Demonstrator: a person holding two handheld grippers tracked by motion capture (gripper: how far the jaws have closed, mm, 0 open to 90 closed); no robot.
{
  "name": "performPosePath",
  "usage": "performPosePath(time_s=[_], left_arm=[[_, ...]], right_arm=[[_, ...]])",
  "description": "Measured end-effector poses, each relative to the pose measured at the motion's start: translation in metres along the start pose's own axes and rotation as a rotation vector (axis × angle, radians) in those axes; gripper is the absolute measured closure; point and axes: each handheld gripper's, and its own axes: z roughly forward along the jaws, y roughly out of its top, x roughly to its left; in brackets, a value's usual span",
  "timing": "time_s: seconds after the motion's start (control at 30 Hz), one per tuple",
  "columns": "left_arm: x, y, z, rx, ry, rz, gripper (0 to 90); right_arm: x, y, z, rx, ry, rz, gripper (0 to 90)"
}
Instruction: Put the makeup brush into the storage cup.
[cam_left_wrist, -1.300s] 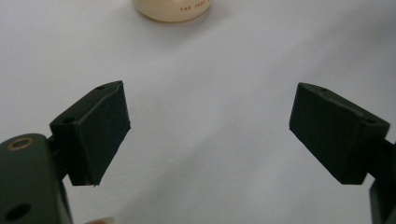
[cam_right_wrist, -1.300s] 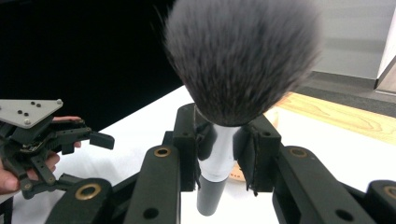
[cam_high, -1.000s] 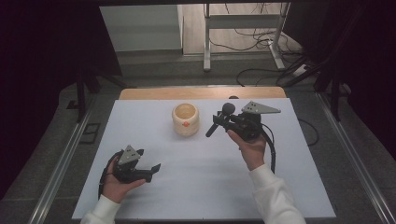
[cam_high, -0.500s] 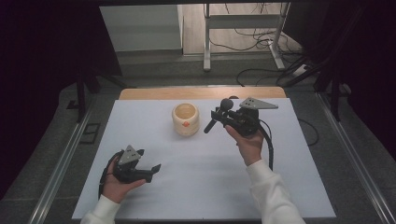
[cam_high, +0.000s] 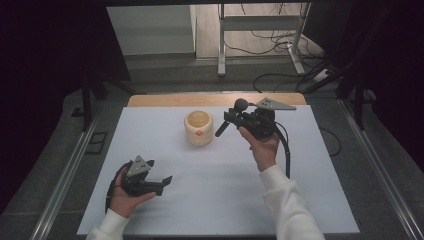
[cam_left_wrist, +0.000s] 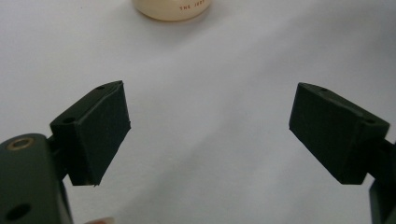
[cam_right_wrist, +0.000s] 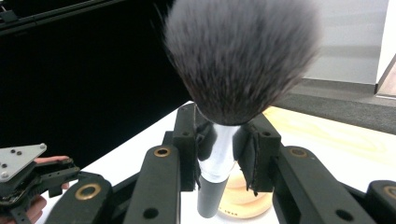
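Right gripper pinches a black-handled, grey-bristled brush, handle slanting down toward the cream cylindrical cup just beside it on the counter; left gripper, spread, lies well apart.

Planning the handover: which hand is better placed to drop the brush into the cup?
Right: its gripper already clamps the brush beside the cup. The left gripper is open, farther away.

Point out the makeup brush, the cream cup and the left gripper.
makeup brush (cam_right_wrist: 240, 56), right gripper view, on the dark bristle head.
cream cup (cam_high: 198, 131), high view, on its outer side wall.
left gripper (cam_left_wrist: 210, 135), left gripper view, midway between its open fingertips.
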Motion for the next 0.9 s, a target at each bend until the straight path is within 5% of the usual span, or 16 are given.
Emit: performPosePath(time_s=[0.9], left_arm=[[0.001,0.0,0.0,0.006,-0.002,0.002,13.1]], right_arm=[[-0.008,0.016,0.038,0.023,-0.013,0.048,70.2]])
